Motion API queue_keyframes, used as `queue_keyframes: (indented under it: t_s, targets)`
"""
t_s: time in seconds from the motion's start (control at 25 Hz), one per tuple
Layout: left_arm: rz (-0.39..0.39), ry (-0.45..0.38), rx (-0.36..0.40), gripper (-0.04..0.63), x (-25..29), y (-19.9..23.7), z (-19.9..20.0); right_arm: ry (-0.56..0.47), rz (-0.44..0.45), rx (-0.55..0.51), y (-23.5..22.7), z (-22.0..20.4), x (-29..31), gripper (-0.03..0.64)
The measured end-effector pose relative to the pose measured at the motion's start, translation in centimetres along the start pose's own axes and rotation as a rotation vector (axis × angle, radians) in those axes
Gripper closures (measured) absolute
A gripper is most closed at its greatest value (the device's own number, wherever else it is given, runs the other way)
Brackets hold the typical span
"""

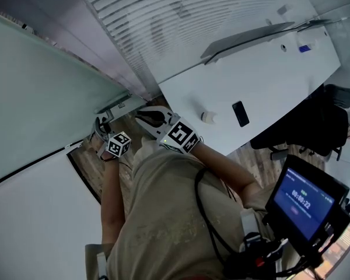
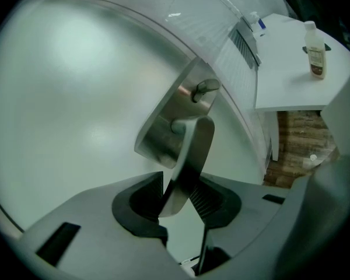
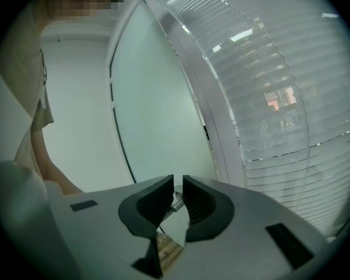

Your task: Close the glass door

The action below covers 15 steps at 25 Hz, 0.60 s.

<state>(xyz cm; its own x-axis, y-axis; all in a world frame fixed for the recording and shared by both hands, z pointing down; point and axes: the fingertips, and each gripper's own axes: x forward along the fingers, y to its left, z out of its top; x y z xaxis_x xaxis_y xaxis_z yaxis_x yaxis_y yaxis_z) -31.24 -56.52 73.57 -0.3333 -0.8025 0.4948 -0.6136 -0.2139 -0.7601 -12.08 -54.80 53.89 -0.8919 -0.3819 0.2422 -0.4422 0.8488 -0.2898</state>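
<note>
The frosted glass door (image 1: pixel 41 92) fills the left of the head view and most of the left gripper view (image 2: pixel 76 86). Its flat steel lever handle (image 2: pixel 189 156) hangs from a steel lock plate (image 2: pixel 169 121). My left gripper (image 2: pixel 178 194) is shut on the lower end of that lever, with both pads pressing its sides. In the head view the left gripper (image 1: pixel 101 123) sits at the door's edge. My right gripper (image 1: pixel 144 116) hovers just to its right, jaws together with nothing between them (image 3: pixel 178 194), and it faces the door (image 3: pixel 157 115) and its frame.
A glass wall with blinds (image 1: pixel 181 16) adjoins the door frame. A white table (image 1: pixel 262 86) bears a phone (image 1: pixel 240 114) and a small bottle (image 1: pixel 208 117). A black chair (image 1: pixel 315 127) stands to the right. A screen (image 1: pixel 306 200) hangs at my right side.
</note>
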Motion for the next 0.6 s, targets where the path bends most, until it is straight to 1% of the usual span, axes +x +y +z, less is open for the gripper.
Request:
queue_keyframes:
  t_s: [0.36, 0.6]
  targets:
    - [0.013, 0.005, 0.000, 0.454, 0.8, 0.1, 0.0, 0.005, -0.002, -0.008, -0.3, -0.2, 0.2, 0.572]
    - [0.021, -0.001, 0.014, 0.457, 1.7, 1.1, 0.4, 0.000, -0.008, -0.008, -0.7, 0.6, 0.5, 0.572]
